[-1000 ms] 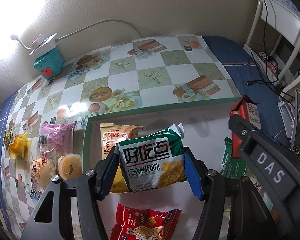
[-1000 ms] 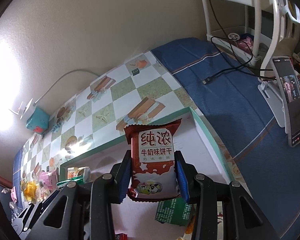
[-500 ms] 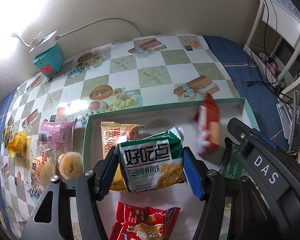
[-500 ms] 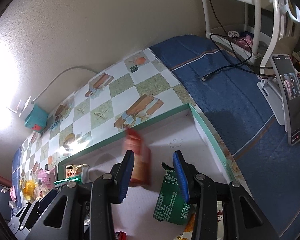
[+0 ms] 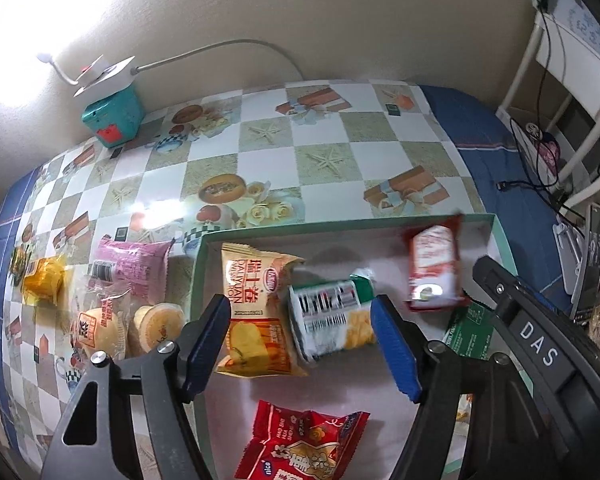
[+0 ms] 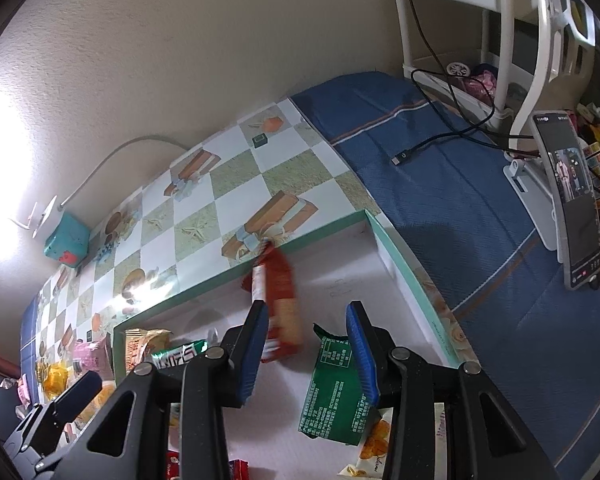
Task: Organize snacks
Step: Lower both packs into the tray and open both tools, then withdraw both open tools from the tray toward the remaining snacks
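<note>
A checkered surface (image 5: 332, 160) under a beige wall carries a green-rimmed box (image 5: 380, 222). The left hand-held gripper (image 5: 300, 344) has just been opening; its jaws stand clear of the green-and-white snack packet (image 5: 332, 320) between them, which tips against an orange packet (image 5: 256, 320). The right hand-held gripper (image 6: 308, 348) looks open and empty, though I cannot tell for sure; the blurred red biscuit packet (image 6: 278, 300) is beyond its left finger, inside the box.
</note>
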### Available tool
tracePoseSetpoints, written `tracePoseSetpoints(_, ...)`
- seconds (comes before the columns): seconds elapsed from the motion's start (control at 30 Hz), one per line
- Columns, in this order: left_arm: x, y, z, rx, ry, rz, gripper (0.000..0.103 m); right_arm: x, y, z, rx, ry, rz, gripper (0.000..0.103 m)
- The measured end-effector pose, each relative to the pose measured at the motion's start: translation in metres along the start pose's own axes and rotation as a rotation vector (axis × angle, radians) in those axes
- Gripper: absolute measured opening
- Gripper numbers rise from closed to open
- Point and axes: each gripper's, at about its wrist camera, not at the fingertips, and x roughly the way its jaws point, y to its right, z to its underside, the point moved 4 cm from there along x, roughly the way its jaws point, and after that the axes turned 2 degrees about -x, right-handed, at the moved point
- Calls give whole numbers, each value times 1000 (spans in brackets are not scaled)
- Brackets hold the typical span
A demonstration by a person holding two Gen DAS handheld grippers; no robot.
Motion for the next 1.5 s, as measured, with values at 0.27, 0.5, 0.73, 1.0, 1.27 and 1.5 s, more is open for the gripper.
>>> tracePoseSetpoints(0.27, 2, -26, -4, -94, 3, -63, 92, 10, 7, 5, 12, -48, 54, 77)
tracePoseSetpoints(0.5, 13, -60, -1, -243, -34, -94, 95, 15, 9, 7, -2, -69, 104, 96)
tracePoseSetpoints(0.73, 21, -83, 2, -319, -67, -105, 95, 19, 10, 10, -8, -91, 132, 103)
tracePoseSetpoints(1.0, 23, -106, 2, -378, -88, -91, 95, 9, 1, 8, -22, -88, 130, 103)
tracePoseSetpoints(1.27, 19, -145, 2, -473, -96, -61, 95, -2, -20, 7, -58, -84, 124, 103)
tracePoseSetpoints(1.5, 1, -202, 12, -615, -85, -49, 95, -20, -44, 8, -76, -70, 114, 103)
